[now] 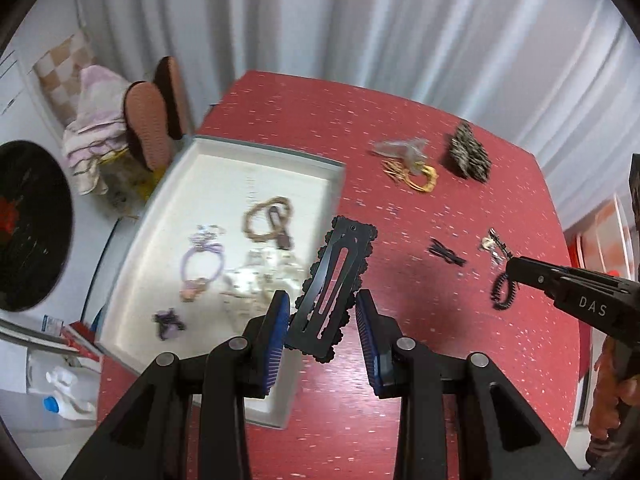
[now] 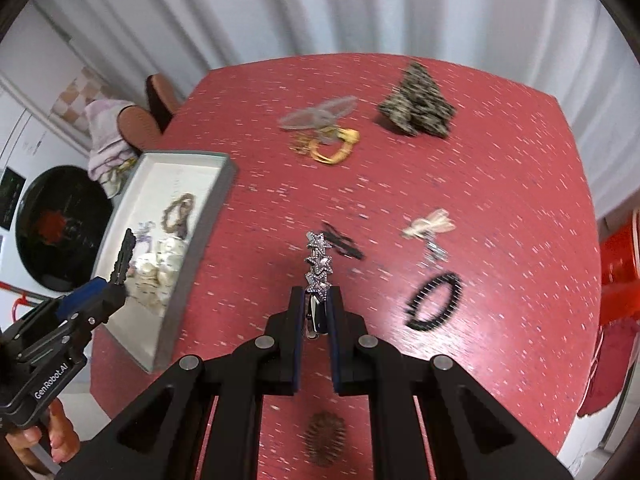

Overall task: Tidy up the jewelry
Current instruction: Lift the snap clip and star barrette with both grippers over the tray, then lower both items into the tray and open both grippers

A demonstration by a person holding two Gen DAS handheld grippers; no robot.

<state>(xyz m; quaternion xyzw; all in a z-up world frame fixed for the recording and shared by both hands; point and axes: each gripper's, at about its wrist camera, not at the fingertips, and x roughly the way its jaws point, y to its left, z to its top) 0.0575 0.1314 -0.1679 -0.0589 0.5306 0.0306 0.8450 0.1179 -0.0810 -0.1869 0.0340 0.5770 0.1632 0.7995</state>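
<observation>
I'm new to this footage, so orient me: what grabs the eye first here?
The left hand-held gripper clamps a black scalloped snap hair clip near the white tray's edge. The right hand-held gripper pinches a silver star-studded clip above the speckled red table.

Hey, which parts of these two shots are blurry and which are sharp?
Left wrist view: the black snap clip in the left gripper is crisp; the tray and its contents smear. Right wrist view: the star hair clip stays sharp, the black coil hair tie streaks; both frames bow at the edges.
</observation>
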